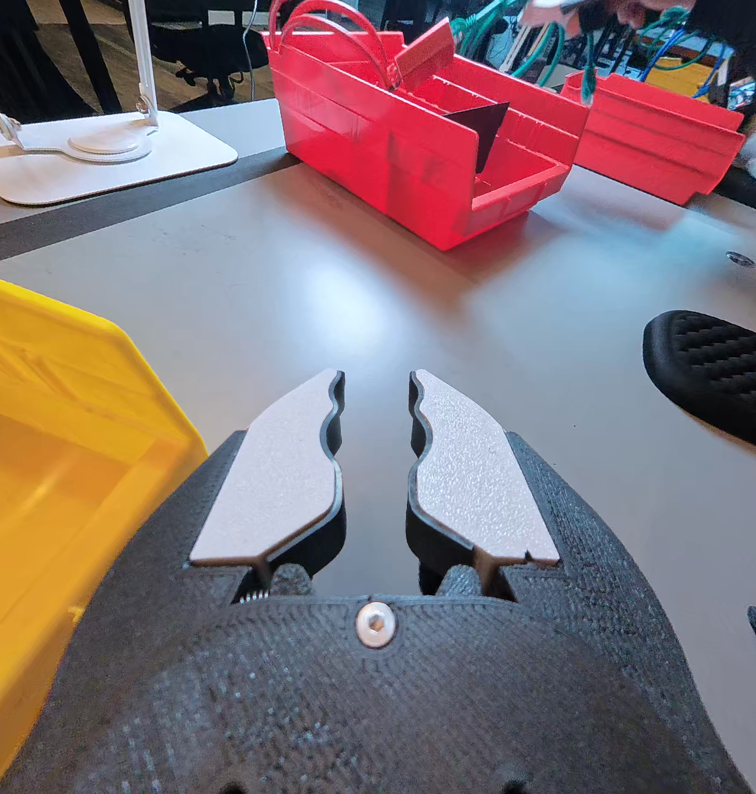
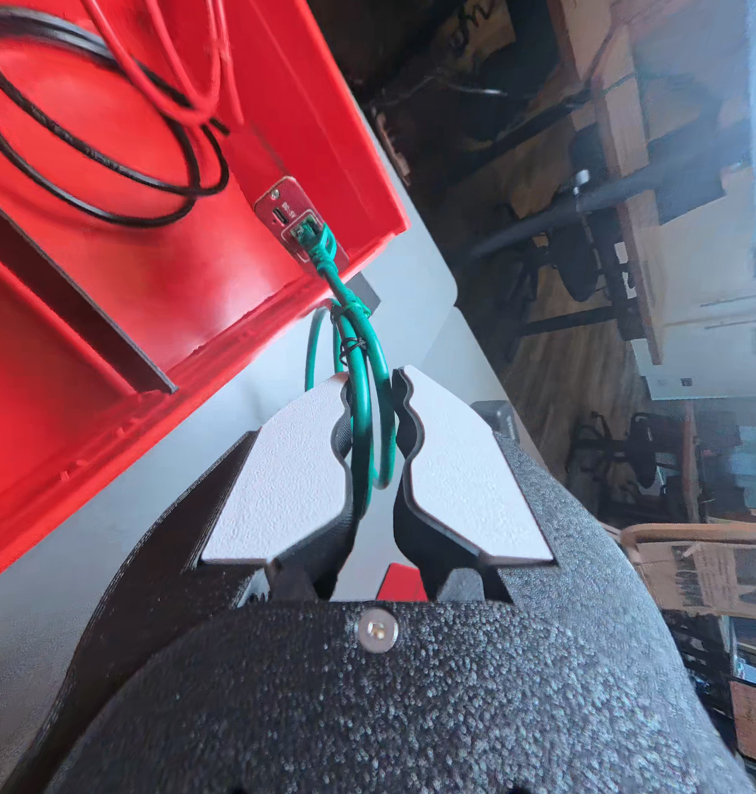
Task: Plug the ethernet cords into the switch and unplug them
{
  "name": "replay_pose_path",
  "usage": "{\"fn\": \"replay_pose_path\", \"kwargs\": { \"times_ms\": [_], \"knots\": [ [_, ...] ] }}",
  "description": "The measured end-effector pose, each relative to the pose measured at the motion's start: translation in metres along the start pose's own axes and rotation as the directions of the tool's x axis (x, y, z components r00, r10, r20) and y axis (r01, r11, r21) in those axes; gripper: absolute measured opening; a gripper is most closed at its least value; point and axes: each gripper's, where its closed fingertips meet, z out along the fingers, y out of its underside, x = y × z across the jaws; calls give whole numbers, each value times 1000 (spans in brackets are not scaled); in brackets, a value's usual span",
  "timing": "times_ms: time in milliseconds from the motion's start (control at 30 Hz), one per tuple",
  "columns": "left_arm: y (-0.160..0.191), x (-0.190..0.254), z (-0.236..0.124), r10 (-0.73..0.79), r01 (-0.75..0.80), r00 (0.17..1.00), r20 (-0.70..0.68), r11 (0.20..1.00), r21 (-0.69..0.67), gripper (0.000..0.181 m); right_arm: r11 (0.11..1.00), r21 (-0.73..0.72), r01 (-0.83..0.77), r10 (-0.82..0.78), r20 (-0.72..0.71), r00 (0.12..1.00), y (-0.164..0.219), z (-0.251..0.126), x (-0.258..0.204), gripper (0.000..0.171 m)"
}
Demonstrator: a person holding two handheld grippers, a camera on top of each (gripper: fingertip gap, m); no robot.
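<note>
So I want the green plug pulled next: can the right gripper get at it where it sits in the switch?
Probably yes. The right gripper already straddles the green cord's loops, and nothing lies between its fingertips and the plug in the red switch.

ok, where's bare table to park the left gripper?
Free: grey table ahead of the left gripper, bordered by yellow bin, red bin and black pad. Crowded: far right, second red bin under tangled cables.
</note>
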Motion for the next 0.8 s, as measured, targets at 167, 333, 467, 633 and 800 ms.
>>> {"fn": "replay_pose_path", "kwargs": {
  "times_ms": [167, 333, 467, 633, 800],
  "knots": [
    [1, 6, 1, 19, -19, 1000, -17, 1000, -12, 29, 992, 40, -116, 115, 21, 993, -53, -19, 23, 15],
    [2, 10, 1, 33, -33, 999, -27, 999, -21, 28, 989, 99, -107, 103, 44, 994, -116, -17, 23, 16],
    [1, 12, -1, 41, -42, 999, -31, 999, -19, 28, 984, 93, -152, 144, 87, 986, -133, 9, 10, 14],
    [-2, 14, -3, 48, -49, 998, -35, 999, -12, 28, 977, 47, -210, 190, 265, 945, -125, 18, -25, 13],
    [0, 16, -2, 55, -56, 998, -42, 998, -21, 28, 998, -51, -37, 54, 375, 926, -96, 14, -64, 14]
  ]
}}
